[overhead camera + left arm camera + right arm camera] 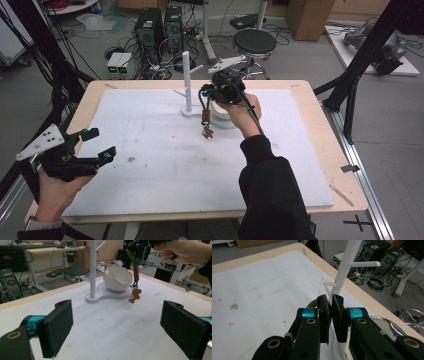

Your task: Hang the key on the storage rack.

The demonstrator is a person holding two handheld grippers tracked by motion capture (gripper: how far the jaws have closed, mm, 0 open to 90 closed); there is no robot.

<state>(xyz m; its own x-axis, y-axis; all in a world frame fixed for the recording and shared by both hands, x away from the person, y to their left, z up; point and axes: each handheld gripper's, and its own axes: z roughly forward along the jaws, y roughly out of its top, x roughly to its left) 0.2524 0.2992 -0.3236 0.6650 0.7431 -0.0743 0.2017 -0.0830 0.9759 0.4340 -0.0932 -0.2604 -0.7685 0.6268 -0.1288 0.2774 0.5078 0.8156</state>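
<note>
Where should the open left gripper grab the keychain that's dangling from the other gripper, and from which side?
Probably at the orange collar just above the gingerbread charm: the keychain hangs free there below the right gripper. Bring the left gripper in level from the open table side, away from the white stand and bowl.

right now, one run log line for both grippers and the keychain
left gripper: open, idle over white mat | right gripper: shut on olive strap keychain with gingerbread charm, hanging beside white peg stand | white eggshell bowl: on stand base
</note>
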